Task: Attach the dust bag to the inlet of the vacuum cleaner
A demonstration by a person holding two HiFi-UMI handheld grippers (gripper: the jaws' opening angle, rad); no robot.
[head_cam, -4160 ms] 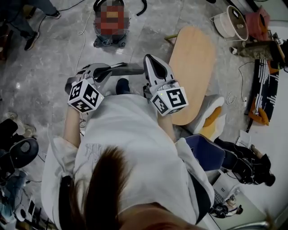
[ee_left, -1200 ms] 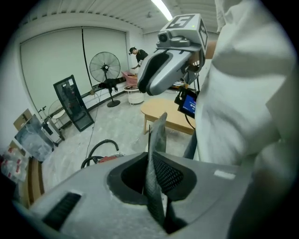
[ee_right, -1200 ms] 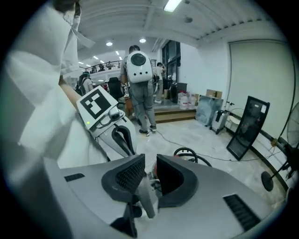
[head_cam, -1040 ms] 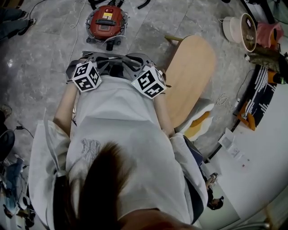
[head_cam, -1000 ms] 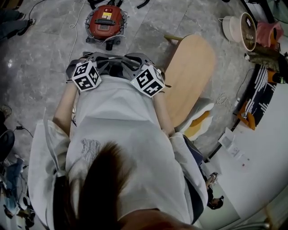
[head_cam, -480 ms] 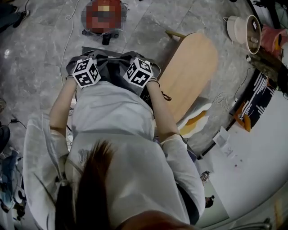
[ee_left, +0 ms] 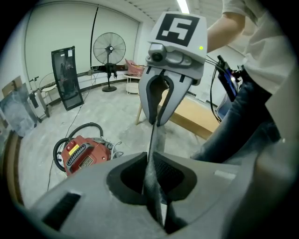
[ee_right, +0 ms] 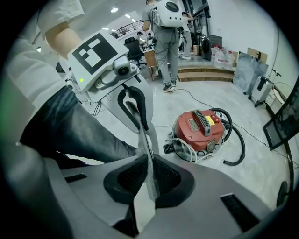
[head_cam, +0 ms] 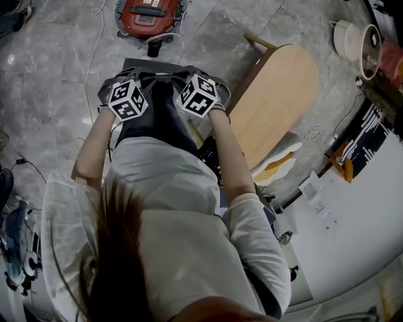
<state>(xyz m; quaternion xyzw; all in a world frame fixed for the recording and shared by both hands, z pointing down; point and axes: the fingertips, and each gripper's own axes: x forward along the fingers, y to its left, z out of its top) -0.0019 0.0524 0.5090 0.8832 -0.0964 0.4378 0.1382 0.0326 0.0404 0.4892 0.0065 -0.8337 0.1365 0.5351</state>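
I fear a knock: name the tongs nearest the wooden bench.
The right tongs, jaws closing on the dust bag; the left tongs grip it farther from the bench.

My head view is dim and grey: the floor (head_cam: 56, 82) left of the red vacuum cleaner (head_cam: 149, 14) shows only a faint sheen, and shadows are soft. In my left gripper view a ceiling strip light (ee_left: 183, 5) glares high above the vacuum cleaner. Both gripper views are brighter, bulge fisheye-fashion, darken to black corners, and blur nearest the lens.
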